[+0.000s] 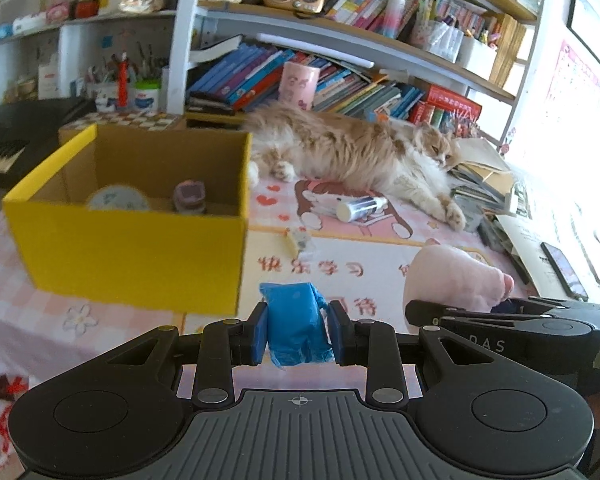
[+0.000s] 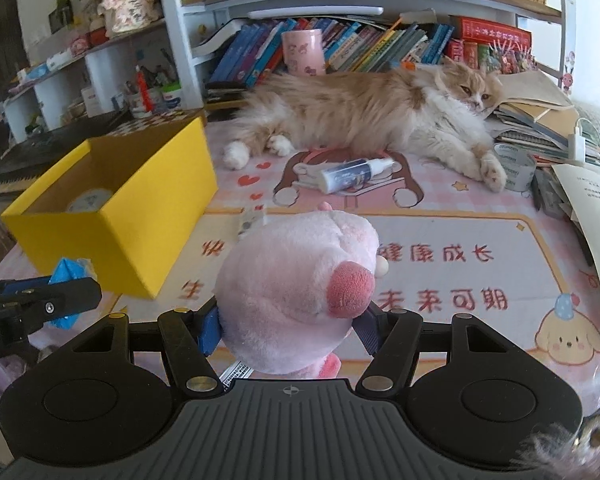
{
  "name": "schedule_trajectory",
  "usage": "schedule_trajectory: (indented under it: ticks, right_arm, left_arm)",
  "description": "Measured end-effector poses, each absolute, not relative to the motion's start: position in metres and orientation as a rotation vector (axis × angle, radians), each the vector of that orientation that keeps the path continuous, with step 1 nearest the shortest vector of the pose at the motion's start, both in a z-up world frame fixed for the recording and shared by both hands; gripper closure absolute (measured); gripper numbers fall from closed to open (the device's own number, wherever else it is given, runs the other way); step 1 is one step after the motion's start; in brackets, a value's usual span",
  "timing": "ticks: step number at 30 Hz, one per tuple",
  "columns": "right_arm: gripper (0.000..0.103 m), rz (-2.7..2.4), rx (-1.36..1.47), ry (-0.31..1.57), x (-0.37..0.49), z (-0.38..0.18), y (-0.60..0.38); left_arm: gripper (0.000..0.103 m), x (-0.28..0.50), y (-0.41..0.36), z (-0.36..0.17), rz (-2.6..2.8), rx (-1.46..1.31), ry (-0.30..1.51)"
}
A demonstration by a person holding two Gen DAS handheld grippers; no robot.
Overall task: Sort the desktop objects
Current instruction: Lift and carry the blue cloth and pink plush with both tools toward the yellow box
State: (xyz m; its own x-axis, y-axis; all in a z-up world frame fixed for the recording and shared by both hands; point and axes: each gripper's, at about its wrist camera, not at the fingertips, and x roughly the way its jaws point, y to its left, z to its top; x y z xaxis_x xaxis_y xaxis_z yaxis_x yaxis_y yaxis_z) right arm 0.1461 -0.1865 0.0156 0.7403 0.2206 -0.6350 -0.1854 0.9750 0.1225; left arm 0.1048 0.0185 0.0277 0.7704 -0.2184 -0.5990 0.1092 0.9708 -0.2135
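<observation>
My left gripper (image 1: 297,330) is shut on a blue packet (image 1: 294,320) and holds it above the pink desk mat, just right of the open yellow box (image 1: 132,256). The box holds a round tin (image 1: 118,199) and a small pink item (image 1: 189,197). My right gripper (image 2: 290,326) is shut on a pink plush toy (image 2: 296,292), which also shows in the left wrist view (image 1: 456,280). The blue packet shows at the left in the right wrist view (image 2: 66,272). A white spray bottle (image 2: 354,175) and a small wrapped item (image 1: 298,240) lie on the mat.
A long-haired orange and white cat (image 2: 380,116) lies across the back of the desk. Stacked books and papers (image 2: 540,128) and a tape roll (image 2: 514,168) crowd the right side. A phone (image 1: 564,270) lies at the right. Bookshelves stand behind.
</observation>
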Motion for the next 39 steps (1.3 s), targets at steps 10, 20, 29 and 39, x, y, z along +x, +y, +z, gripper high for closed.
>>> schedule_trajectory:
  ticks: [10,20,29,39]
  right_arm:
    - [0.042,0.228,0.038,0.712,0.103,0.013,-0.153]
    - [0.042,0.244,0.052,0.717,0.065,0.007,-0.121]
    - [0.042,0.291,0.047,0.729,0.048,0.006,-0.096]
    - [0.041,0.322,0.027,0.729,0.036,0.008,-0.084]
  left_arm:
    - [0.074,0.069,0.049,0.026,-0.189,-0.185,0.679]
    - [0.074,0.035,0.08,0.027,-0.171,-0.179,0.677]
    - [0.074,0.014,0.103,0.025,-0.139,-0.187,0.679]
    - [0.074,0.004,0.109,0.025,-0.135,-0.19,0.676]
